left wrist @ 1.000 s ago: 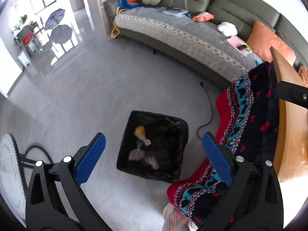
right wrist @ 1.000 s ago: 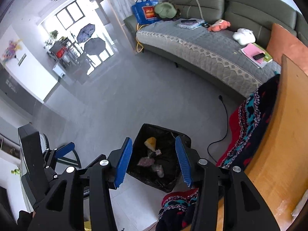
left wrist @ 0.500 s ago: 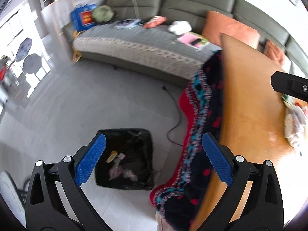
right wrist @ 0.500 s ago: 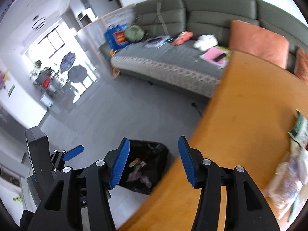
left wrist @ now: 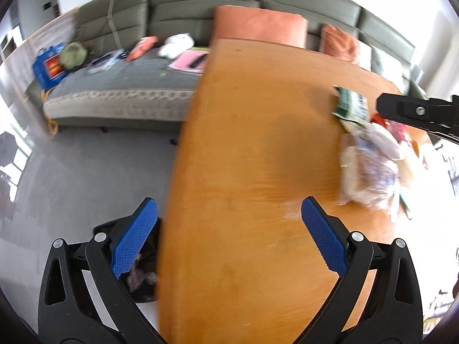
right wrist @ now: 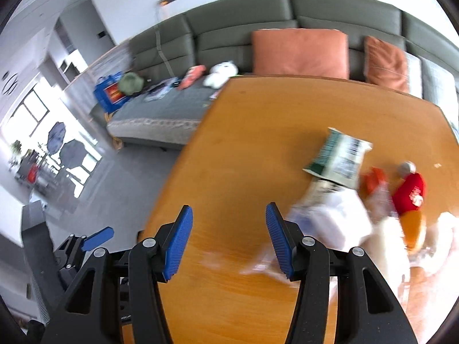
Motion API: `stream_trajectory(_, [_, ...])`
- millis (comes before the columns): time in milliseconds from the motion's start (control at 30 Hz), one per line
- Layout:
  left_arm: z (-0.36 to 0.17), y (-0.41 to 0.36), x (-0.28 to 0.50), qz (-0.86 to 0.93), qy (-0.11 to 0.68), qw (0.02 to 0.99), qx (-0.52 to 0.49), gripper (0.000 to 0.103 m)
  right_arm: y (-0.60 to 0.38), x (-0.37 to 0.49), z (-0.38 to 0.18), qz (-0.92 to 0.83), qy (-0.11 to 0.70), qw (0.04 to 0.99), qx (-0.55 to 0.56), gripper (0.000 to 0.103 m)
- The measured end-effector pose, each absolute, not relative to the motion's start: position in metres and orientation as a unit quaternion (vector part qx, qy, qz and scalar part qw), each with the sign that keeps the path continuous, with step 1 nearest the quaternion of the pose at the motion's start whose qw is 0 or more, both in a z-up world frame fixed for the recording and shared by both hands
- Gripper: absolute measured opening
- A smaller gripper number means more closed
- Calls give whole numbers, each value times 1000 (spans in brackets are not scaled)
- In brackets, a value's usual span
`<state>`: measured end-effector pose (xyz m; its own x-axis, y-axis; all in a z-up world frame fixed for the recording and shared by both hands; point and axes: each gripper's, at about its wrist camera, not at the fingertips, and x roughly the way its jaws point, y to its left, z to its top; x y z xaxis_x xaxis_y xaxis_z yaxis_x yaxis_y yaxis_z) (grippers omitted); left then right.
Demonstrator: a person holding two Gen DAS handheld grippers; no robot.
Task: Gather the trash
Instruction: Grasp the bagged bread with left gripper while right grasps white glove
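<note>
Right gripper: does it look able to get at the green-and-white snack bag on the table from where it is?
Probably yes. The right gripper is open and empty over bare table; the snack bag lies ahead to its right, top exposed, though clear wrappers crowd its near edge.

Both tongs [left wrist: 229, 236] [right wrist: 229, 243]: black frames, blue ribbed pads [left wrist: 134, 236], silver screws.

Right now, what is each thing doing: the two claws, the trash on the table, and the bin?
left claw: open, nothing between its pads.
right claw: open, empty, over the table.
green snack bag: lying flat on the table, beside the other wrappers.
black bin: on the floor by the table edge, trash inside.
</note>
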<state>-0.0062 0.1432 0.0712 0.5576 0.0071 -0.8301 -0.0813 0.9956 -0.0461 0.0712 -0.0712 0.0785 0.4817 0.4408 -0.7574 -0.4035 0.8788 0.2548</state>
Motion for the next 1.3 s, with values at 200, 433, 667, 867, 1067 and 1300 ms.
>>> stream_trajectory(200, [72, 91, 10, -21, 468, 883, -32, 97, -116, 92, 57, 214, 465, 859, 13, 54])
stream_trajectory(433, [65, 47, 23, -53, 482, 874, -47, 97, -133, 116, 22, 223, 510, 830, -37, 44])
stream_trajectory(667, [62, 8, 32, -73, 496, 865, -20, 97, -150, 123, 34, 254, 487, 836, -9, 8])
stream_trajectory(867, [49, -19, 53, -82, 513, 854, 9, 97, -170, 127, 56, 259, 463, 847, 18, 8])
stream_trajectory(1067, [27, -28, 67, -83, 533, 842, 13, 97, -174, 130, 59, 254, 464, 848, 32, 8])
stream_trajectory(1300, [16, -20, 68, -96, 521, 848, 7, 85, -174, 127, 63, 243, 461, 853, 34, 8])
